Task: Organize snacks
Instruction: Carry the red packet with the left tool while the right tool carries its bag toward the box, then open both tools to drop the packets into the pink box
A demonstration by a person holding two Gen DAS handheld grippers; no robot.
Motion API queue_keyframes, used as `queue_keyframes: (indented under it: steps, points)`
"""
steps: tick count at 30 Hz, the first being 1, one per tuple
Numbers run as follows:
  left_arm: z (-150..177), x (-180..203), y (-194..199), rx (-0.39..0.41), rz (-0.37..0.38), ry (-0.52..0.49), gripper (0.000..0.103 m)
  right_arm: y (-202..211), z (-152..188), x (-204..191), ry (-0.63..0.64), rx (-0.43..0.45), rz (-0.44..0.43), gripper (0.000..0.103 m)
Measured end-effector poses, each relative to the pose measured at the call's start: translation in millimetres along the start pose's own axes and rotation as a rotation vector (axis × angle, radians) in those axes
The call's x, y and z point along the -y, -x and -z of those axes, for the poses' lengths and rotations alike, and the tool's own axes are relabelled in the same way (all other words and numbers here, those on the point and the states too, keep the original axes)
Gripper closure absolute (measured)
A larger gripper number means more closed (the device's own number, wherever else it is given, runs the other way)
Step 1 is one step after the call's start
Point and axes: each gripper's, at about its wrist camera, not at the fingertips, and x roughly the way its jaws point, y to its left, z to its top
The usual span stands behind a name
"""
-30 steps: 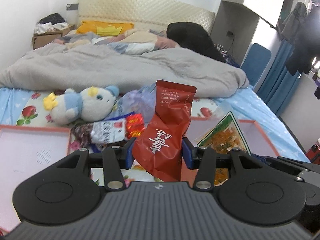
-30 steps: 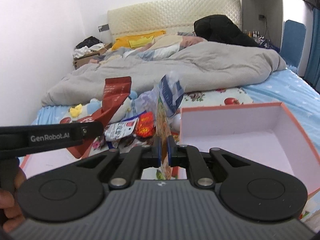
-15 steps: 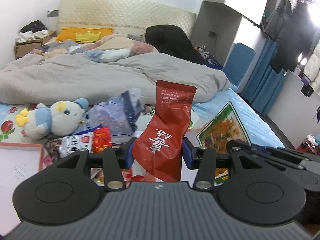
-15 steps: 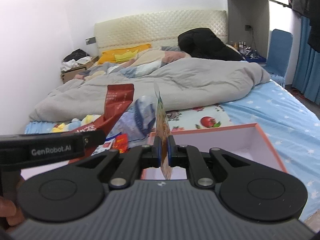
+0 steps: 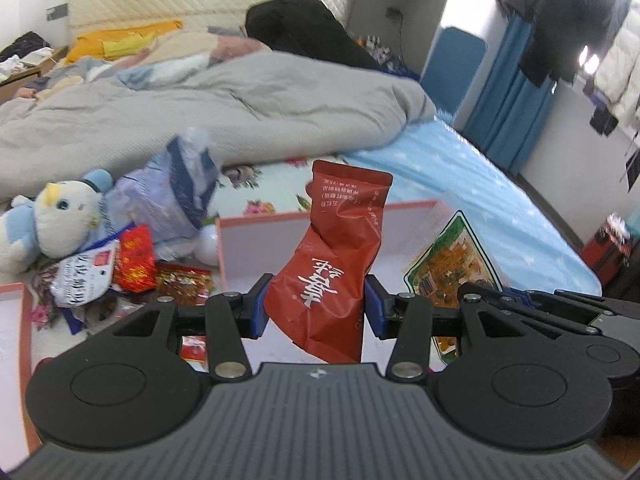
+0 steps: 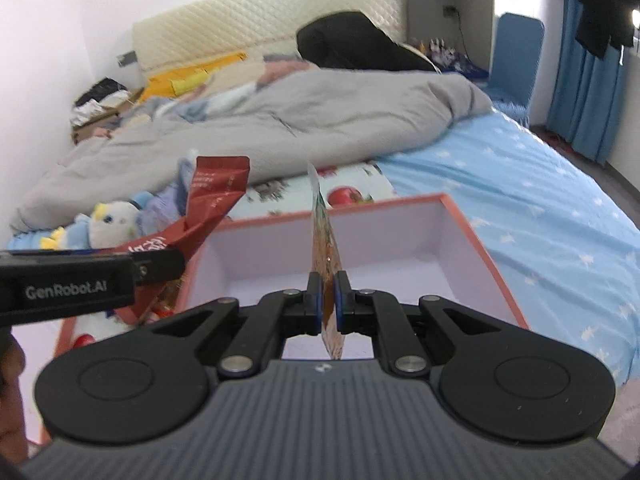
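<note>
My left gripper (image 5: pixel 316 306) is shut on a crumpled red snack pouch (image 5: pixel 336 264) with white characters and holds it above the near left corner of an orange-rimmed box (image 5: pixel 256 222) with a white inside. My right gripper (image 6: pixel 328 300) is shut on a flat green-edged snack packet (image 6: pixel 325 240), seen edge-on over the same box (image 6: pixel 464 224). In the left wrist view that packet (image 5: pixel 452 264) hangs to the right, with the right gripper's body below it. The red pouch (image 6: pixel 212 200) and left gripper body show at the left of the right wrist view.
A pile of loose snack packets (image 5: pixel 116 264) lies left of the box, beside a plush toy (image 5: pixel 52 224) and a bluish plastic bag (image 5: pixel 176 196). A second orange-rimmed box (image 5: pixel 24 320) sits at the far left. A grey duvet (image 5: pixel 200 112) covers the bed behind.
Both grippers have moved right and forward with their packets and now hang over the orange-rimmed box. The snack pile and plush toy have slid to the left of both views.
</note>
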Motion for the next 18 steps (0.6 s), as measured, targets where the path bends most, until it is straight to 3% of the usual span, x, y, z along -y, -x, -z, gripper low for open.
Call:
queue_keyframes:
  steps: [12, 18]
  points:
    - [17.3, 19.5, -76.7, -0.177, -0.002, -0.072, 0.05, -50.0, 27.3, 27.3, -0.021, -0.152, -0.021, 0.093]
    - [20.7, 16.5, -91.7, -0.211, -0.001, -0.069, 0.05, -64.0, 38.8, 35.2, -0.054, -0.198, -0.023, 0.093]
